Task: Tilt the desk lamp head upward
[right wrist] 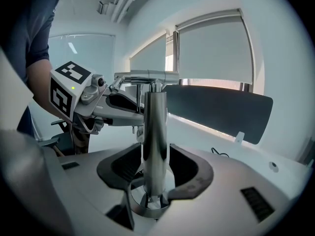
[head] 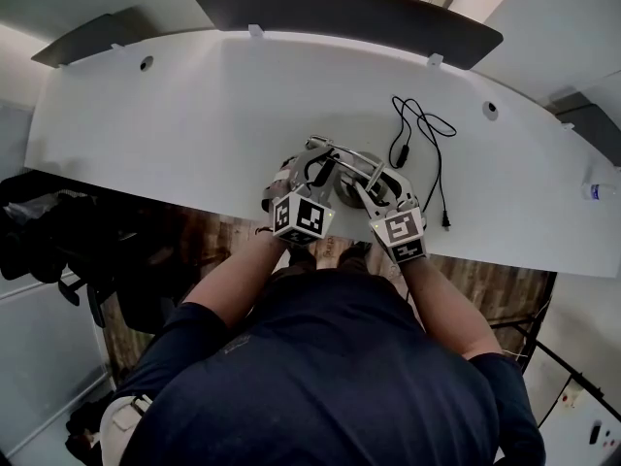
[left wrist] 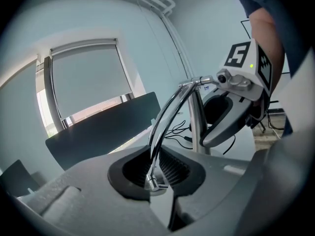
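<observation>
A chrome desk lamp [head: 342,155] stands near the white desk's front edge. Its thin curved head arm [left wrist: 165,117] runs down from the top joint and ends in the hollow between the jaws of my left gripper [left wrist: 153,173]; the jaws stand close on both sides of it, and a sliver of room still shows beside the ribbed pad. The upright post [right wrist: 155,141] rises from the round base [right wrist: 147,208] through my right gripper [right wrist: 155,181], whose jaws stand wide around it. In the head view the left gripper [head: 309,168] and right gripper [head: 378,190] sit side by side at the lamp.
The lamp's black cable [head: 427,129] loops over the desk [head: 194,115] to the right of the base. A dark panel [head: 349,13] lines the far edge. The person's arms reach in from the near side.
</observation>
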The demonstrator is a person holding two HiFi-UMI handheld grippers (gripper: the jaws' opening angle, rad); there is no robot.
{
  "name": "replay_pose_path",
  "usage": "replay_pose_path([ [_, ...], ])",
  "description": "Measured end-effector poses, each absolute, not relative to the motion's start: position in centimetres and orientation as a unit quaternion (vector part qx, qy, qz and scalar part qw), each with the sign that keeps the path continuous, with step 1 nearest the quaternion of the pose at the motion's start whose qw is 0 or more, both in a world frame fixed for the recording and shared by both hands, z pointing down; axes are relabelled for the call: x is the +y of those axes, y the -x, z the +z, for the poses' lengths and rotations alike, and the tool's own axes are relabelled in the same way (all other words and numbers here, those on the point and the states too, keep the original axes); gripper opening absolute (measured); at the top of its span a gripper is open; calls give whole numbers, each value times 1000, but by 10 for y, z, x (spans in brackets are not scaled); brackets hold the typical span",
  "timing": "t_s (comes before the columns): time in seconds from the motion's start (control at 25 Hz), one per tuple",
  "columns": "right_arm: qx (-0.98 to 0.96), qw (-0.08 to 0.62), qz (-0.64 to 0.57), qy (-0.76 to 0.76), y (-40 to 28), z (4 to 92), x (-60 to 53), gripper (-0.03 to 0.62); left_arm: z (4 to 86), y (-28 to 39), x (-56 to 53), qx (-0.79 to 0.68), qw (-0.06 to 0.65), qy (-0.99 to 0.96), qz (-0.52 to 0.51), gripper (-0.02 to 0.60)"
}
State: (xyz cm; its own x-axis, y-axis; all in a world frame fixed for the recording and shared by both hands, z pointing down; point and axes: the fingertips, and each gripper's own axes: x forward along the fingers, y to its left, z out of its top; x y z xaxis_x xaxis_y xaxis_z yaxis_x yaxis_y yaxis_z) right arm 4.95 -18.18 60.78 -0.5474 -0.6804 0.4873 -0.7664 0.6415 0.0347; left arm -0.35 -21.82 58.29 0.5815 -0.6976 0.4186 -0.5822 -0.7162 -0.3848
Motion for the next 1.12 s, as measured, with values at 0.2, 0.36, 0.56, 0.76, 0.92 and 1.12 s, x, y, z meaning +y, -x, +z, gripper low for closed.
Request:
replay_pose_path([
  [0.2, -873, 236, 92, -416, -45, 609, -187, 163, 585, 5, -222, 370, 107, 881, -276, 54],
  [0.36, -875, 229, 92, -415, -44, 610, -188, 160, 585, 4, -222, 364, 129, 877, -284, 44],
  [0.56, -867, 247, 97, -423, -47, 610, -187, 160, 585, 4, -220, 349, 145, 875, -304, 40],
  [0.76, -869, 239, 108, -419, -44, 613, -186, 160, 586, 4, -220, 347, 152, 872, -310, 38],
  [0.92, -865, 244, 122, -421, -44, 613, -186, 158, 584, 6, -221, 335, 165, 868, -329, 37],
  [1.12, -861, 252, 132, -422, -45, 615, -186, 158, 578, 9, -223, 331, 176, 861, -344, 37],
])
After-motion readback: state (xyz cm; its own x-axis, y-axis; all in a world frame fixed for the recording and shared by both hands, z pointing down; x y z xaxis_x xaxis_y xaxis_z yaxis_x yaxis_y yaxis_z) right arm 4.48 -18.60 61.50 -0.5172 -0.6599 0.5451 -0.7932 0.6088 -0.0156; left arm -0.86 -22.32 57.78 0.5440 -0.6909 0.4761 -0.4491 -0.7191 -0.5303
